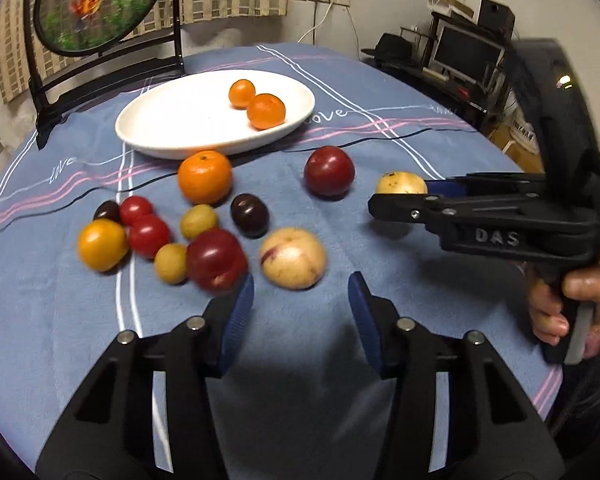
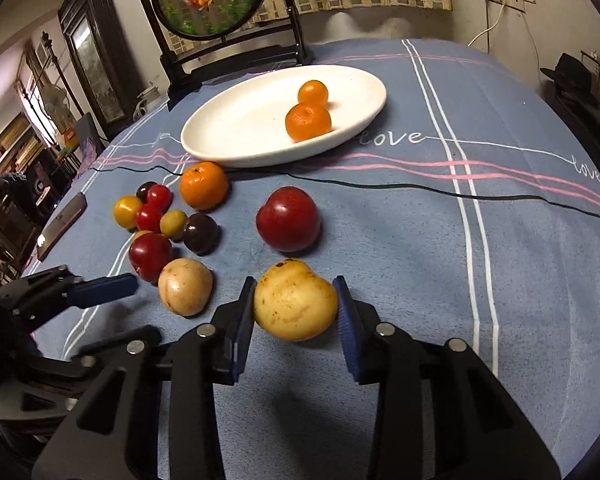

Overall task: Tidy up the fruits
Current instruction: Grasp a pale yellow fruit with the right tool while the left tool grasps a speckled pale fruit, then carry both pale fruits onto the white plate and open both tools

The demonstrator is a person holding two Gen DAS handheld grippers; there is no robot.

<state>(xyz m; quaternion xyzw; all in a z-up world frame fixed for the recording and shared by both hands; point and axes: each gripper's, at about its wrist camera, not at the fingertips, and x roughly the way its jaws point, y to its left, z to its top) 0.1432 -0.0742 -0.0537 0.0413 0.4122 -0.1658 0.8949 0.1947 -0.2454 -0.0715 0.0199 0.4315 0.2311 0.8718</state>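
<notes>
My right gripper is shut on a yellow speckled fruit resting on the blue cloth, a pad pressing each side. The left wrist view shows the same fruit at the right, between that gripper's fingers. My left gripper stands open with nothing between its pads. Just beyond its tips lie a pale blotched fruit and a red plum. A white oval plate at the back holds two small oranges. In front of the plate lie a bigger orange and a large red plum.
A cluster of small red, yellow and dark fruits lies at the left of the cloth. A round picture on a black stand is behind the plate. A phone lies near the table's left edge. A hand holds the right gripper's handle.
</notes>
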